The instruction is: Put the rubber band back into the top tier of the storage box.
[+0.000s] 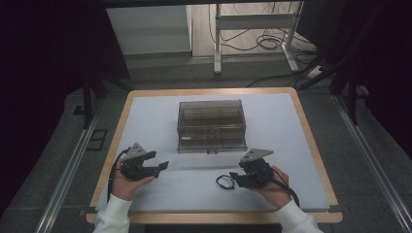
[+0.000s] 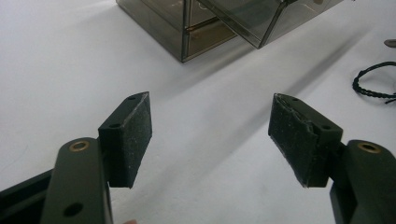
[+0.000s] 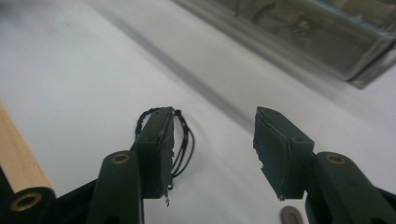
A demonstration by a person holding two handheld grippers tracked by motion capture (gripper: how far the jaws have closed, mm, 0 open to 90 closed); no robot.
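Two grippers are in my hands above a white table mat (image 1: 155, 109), one on each side of a smoky transparent drawer box (image 1: 211, 125) that stands at the middle of the mat. My left gripper (image 1: 164, 165) sits at the near left, pointing right toward the centre; in the left gripper view its jaws stand wide apart with nothing between the pads (image 2: 138, 135), and only bare mat lies beneath them. The drawer box appears ahead of it in that view, well apart from the pads. My right gripper (image 1: 233, 175) sits at the near right, pointing left. A black braided cord loop (image 1: 224, 181) lies flat on the mat just beside its tips. In the right gripper view the jaws are parted, and the cord loop (image 3: 183, 140) lies partly behind the left-hand pad, with its strands emerging into the gap; whether that pad touches the cord I cannot tell. The other pad is clear of it. The wooden table edge (image 3: 16, 154) shows at the lower left of that view.
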